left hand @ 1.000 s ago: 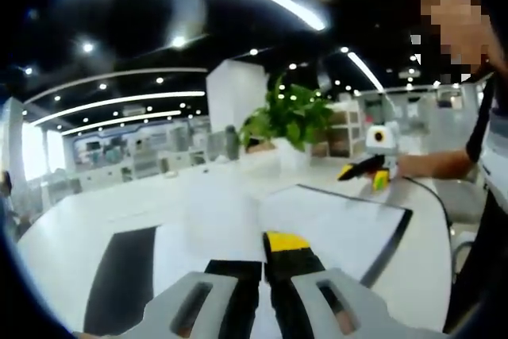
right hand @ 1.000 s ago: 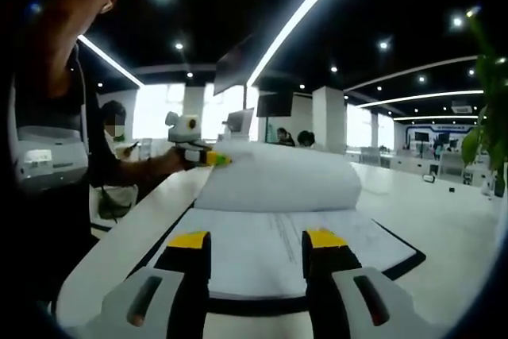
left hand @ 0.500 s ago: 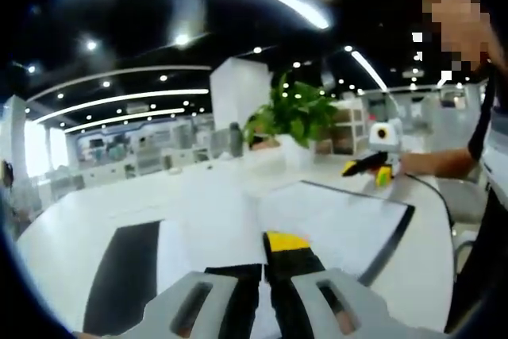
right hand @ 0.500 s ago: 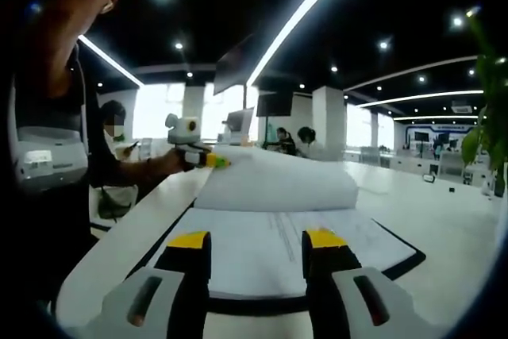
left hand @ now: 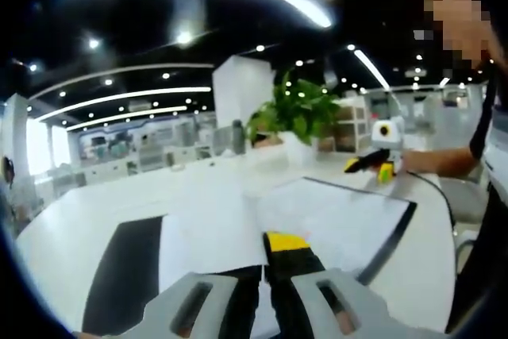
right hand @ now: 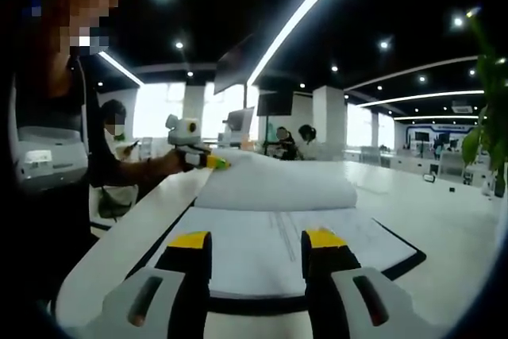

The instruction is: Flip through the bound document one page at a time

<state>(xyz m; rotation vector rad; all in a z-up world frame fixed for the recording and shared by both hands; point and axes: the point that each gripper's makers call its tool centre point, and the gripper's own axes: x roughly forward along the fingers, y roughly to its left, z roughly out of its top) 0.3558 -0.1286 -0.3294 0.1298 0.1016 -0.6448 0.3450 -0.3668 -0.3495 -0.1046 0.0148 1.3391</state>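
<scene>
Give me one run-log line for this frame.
left gripper: shut on page, mid-turn | right gripper: open, over document | document open on table | plant behind

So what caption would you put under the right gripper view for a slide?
Open right gripper rests over the bound document while the left gripper lifts a curling page.

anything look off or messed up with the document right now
Nothing damaged or spilled. One page of the bound document arches up in a hump instead of lying flat, pinched at its far corner by the left gripper. That looks like a page mid-turn, not a fault. The right gripper hovers open above the flat page.
</scene>
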